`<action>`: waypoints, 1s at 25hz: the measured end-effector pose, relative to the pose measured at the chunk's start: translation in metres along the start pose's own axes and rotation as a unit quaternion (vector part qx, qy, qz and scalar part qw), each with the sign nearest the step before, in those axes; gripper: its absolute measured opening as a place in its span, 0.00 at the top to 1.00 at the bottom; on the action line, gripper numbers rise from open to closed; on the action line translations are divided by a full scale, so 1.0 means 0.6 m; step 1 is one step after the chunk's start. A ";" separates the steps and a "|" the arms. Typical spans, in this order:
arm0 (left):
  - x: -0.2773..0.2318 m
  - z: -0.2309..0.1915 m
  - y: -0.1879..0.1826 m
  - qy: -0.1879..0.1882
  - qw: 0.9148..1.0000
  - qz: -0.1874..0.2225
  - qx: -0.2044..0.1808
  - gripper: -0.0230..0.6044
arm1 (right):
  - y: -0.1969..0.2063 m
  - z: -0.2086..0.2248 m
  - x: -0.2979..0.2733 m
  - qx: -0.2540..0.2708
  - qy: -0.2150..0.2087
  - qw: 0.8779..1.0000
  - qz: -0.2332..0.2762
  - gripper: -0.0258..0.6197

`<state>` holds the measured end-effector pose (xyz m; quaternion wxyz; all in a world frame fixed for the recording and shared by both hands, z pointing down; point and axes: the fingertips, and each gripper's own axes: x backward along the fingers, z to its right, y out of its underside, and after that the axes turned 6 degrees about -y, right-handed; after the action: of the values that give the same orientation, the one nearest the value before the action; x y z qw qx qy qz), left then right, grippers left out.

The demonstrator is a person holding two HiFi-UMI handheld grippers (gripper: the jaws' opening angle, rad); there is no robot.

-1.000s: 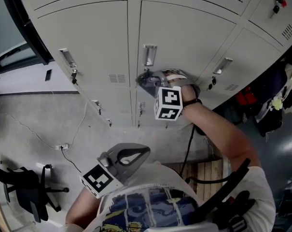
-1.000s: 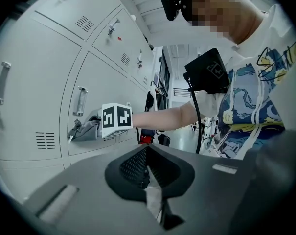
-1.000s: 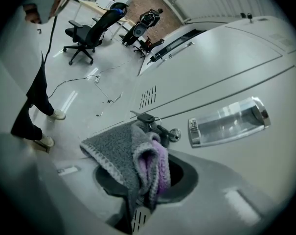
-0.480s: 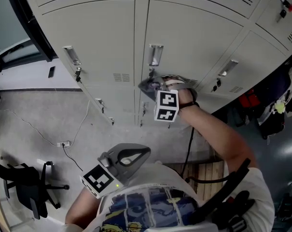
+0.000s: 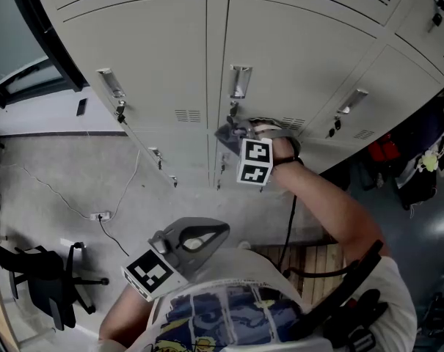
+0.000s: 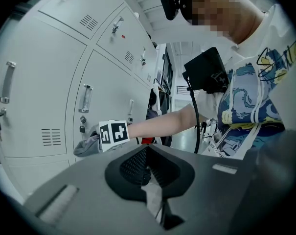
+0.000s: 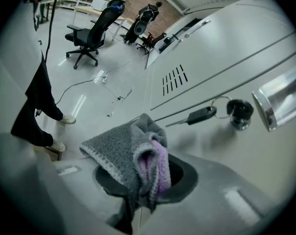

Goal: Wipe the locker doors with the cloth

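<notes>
Overhead, the head view shows the right gripper (image 5: 236,129) holding a gray cloth (image 5: 223,134) at a locker door (image 5: 295,57), just below its handle (image 5: 240,81). The left gripper (image 5: 216,231) hangs low by the person's printed shirt (image 5: 229,314). The left gripper view has its jaws together, nothing between them. The right gripper view has the jaws clamped on the bunched cloth, purple inside, near a key (image 7: 202,114) dangling from the lock (image 7: 239,112).

Lower cloth (image 7: 130,155) hidden inside gripper (image 7: 143,180)
</notes>
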<state>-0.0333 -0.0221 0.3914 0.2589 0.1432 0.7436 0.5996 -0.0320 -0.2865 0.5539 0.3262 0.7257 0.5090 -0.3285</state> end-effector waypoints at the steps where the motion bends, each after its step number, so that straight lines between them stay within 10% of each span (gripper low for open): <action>1: -0.001 0.000 0.000 0.001 1.000 0.000 0.001 0.96 | 0.003 -0.002 -0.001 -0.003 -0.001 1.000 0.000 0.83; 25: 0.016 0.001 0.006 0.037 0.999 0.007 0.002 0.96 | 0.002 -0.039 0.053 -0.083 -0.018 0.996 0.030 0.83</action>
<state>-0.0413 -0.0157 0.3926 0.2266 0.1270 0.7531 0.6045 -0.0193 -0.2514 0.5418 0.4037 0.7050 0.5067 -0.2884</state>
